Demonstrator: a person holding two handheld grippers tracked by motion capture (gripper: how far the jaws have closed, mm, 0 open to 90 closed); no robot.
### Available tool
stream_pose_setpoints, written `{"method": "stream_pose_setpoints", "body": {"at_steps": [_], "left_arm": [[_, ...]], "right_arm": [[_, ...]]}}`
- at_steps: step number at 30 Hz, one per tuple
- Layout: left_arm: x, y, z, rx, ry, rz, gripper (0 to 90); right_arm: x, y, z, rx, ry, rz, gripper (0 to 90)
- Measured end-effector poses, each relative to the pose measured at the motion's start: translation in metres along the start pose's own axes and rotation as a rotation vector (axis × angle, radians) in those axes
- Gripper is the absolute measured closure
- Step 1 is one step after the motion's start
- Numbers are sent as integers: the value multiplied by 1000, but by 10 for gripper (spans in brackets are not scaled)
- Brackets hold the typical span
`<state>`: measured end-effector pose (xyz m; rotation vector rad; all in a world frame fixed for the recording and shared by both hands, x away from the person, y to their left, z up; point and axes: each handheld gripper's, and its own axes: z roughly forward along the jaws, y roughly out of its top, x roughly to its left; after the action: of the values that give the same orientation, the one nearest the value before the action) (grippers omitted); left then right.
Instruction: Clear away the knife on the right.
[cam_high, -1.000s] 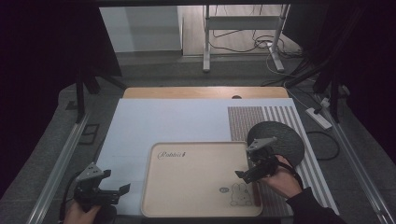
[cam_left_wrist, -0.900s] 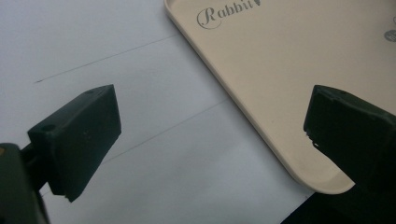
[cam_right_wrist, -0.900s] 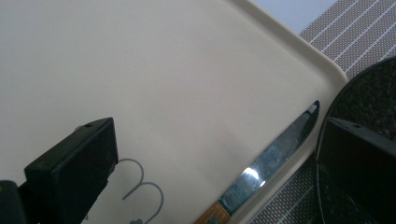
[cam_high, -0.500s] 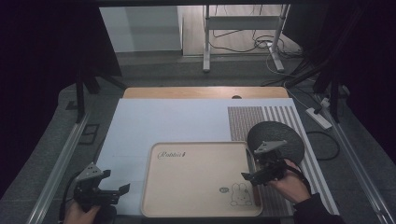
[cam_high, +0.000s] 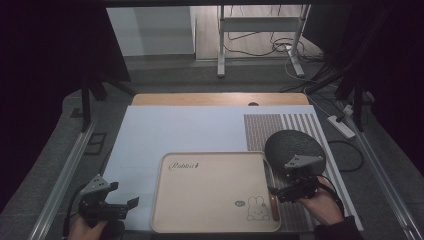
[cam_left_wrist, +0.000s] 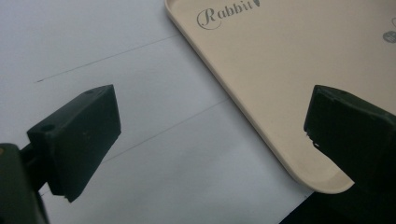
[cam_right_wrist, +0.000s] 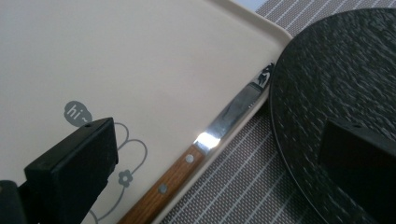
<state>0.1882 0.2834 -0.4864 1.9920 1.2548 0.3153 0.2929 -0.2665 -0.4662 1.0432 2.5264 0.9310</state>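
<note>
A beige tray (cam_high: 210, 195) printed with "Rabbit" and a rabbit drawing lies at the near middle of the table. A knife (cam_high: 272, 200) with a wooden handle (cam_right_wrist: 161, 189) and steel blade (cam_right_wrist: 233, 112) lies inside the tray along its right rim. My right gripper (cam_high: 279, 183) hovers open just right of that rim, jaws spread over the knife and the black round plate (cam_right_wrist: 336, 70). My left gripper (cam_high: 124, 196) is open at the near left, above the white sheet (cam_left_wrist: 116, 70), with the tray's (cam_left_wrist: 280, 70) near-left corner by its right jaw. Both (cam_left_wrist: 215, 126) (cam_right_wrist: 219, 154) hold nothing.
The black plate (cam_high: 295, 146) sits on a striped placemat (cam_high: 280, 125) to the right of the tray. The white sheet (cam_high: 180, 130) covers the table's left and middle. A power strip (cam_high: 341, 126) and cables lie past the right edge.
My right gripper has drawn back a little to the right, off the tray's near-right corner. The left gripper has stayed put.
</note>
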Motion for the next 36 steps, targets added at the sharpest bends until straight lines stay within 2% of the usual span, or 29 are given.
{"method": "stream_pose_setpoints", "body": {"at_steps": [25, 36], "left_arm": [[0, 0, 0, 1, 1, -3, 38], [0, 0, 0, -1, 2, -8, 38]], "right_arm": [[-9, -32, -31, -39, -70, 94, 0], [-13, -49, -44, -58, -127, 152, 0]]}}
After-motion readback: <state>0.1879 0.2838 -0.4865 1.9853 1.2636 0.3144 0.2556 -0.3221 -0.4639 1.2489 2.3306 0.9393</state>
